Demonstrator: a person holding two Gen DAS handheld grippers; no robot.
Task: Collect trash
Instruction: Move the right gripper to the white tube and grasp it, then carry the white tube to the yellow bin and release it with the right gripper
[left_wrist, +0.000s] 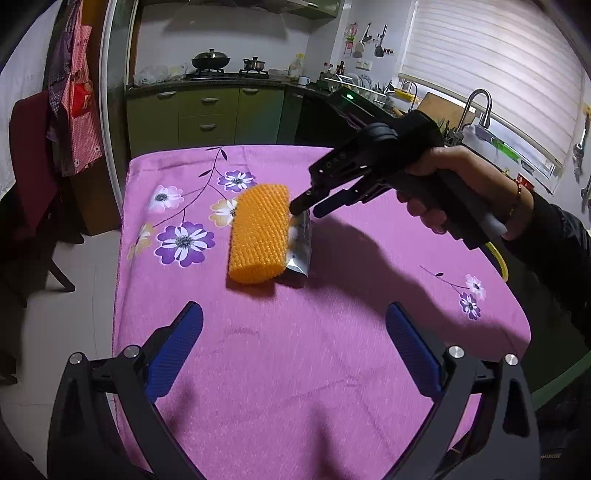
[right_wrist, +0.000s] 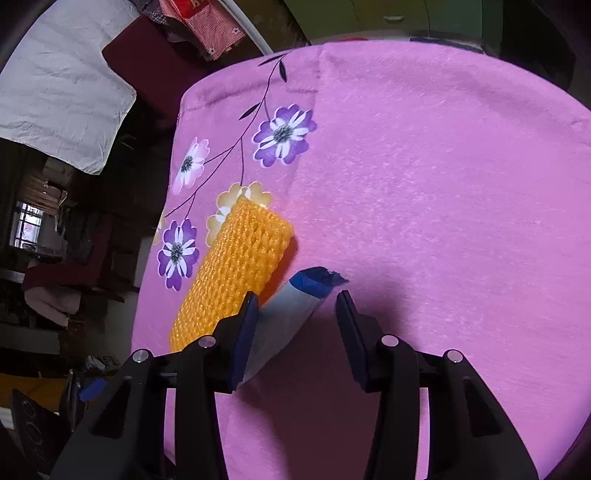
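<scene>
We had the right gripper (right_wrist: 297, 306) angled down over the wrapper (right_wrist: 291, 314), a white-and-blue packet lying flat on the pink flowered cloth (right_wrist: 424, 184). Jaws stood part-way in, one either side of the packet; left finger (right_wrist: 245, 332) touched its edge, the other stood clear, so no real grip. Orange foam net (left_wrist: 258, 232) lay right beside the wrapper, touching it. Left gripper (left_wrist: 295, 347) hung wide & empty nearer the table edge. A hand (left_wrist: 461, 184) held the right tool.

Green kitchen cabinets (left_wrist: 207, 110), white window blind (left_wrist: 491, 70).
</scene>
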